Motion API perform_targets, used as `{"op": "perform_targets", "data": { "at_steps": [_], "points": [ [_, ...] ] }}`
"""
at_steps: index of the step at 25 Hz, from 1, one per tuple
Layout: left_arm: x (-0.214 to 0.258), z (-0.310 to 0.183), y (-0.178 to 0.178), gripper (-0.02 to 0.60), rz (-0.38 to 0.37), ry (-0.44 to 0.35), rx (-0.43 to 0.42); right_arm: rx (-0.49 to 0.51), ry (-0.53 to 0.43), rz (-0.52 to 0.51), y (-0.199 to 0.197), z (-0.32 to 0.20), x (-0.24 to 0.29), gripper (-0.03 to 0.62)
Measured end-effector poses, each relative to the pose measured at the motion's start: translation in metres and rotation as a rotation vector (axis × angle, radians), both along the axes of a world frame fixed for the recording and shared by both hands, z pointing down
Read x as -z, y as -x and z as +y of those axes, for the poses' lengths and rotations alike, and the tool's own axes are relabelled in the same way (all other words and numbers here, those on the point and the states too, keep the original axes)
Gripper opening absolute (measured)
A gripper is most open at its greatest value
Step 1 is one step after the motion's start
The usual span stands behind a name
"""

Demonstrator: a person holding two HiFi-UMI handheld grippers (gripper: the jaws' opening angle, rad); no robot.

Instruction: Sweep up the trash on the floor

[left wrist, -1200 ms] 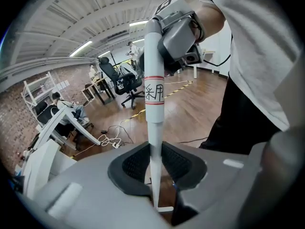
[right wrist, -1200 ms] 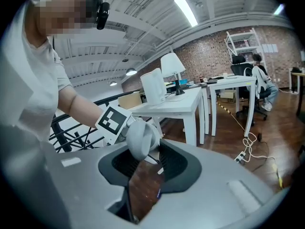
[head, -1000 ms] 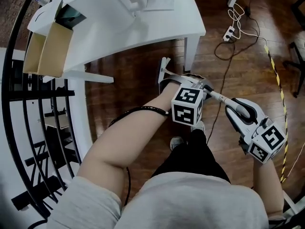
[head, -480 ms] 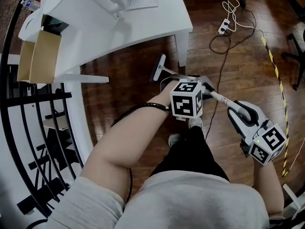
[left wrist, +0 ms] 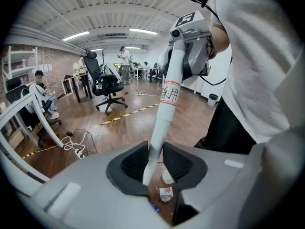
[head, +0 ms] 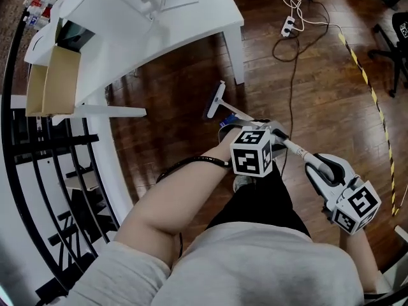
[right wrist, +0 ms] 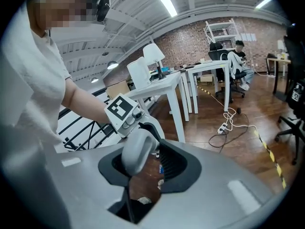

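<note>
Dark wooden floor (head: 185,94) beside white table (head: 146,30). Broom (head: 217,101) shaft clamped by closed left gripper (left wrist: 153,163); grey handle end pinched in right gripper (right wrist: 143,162). Paper scraps (left wrist: 166,193) seen below.

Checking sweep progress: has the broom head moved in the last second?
Yes. In the head view the broom head has drawn back from the white table leg, toward the person.

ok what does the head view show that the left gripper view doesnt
Only the head view: the broom head on the floor and the cardboard box. Only the left gripper view: trash scraps on the floor past the jaws, the handle's label, ceiling lights. Both: the broom handle, the power strip, the striped floor tape.
</note>
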State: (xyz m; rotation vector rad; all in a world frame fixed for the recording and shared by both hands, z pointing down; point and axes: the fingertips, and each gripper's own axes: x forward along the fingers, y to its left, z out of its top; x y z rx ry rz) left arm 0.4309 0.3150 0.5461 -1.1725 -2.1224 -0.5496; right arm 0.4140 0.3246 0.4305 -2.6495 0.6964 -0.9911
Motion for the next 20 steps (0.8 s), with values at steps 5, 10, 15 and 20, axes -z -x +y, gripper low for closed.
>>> {"op": "perform_targets", "data": {
  "at_steps": [5,10,15,20],
  "points": [
    [0.006,-0.014,0.065,0.087,-0.008,0.016,-0.09,-0.095,-0.013,-0.006,0.063,-0.015,0.008,0.115],
    [0.02,-0.019,0.114,0.086,-0.029,0.037,-0.12,-0.122,-0.004,-0.022,0.107,-0.021,0.023,0.114],
    [0.033,-0.009,0.138,0.086,-0.046,0.061,-0.084,-0.117,0.0,-0.029,0.128,-0.011,0.038,0.114],
    [0.044,0.019,0.148,0.086,-0.048,0.078,-0.01,-0.083,0.0,-0.014,0.134,0.017,0.051,0.114]
  ]
}}
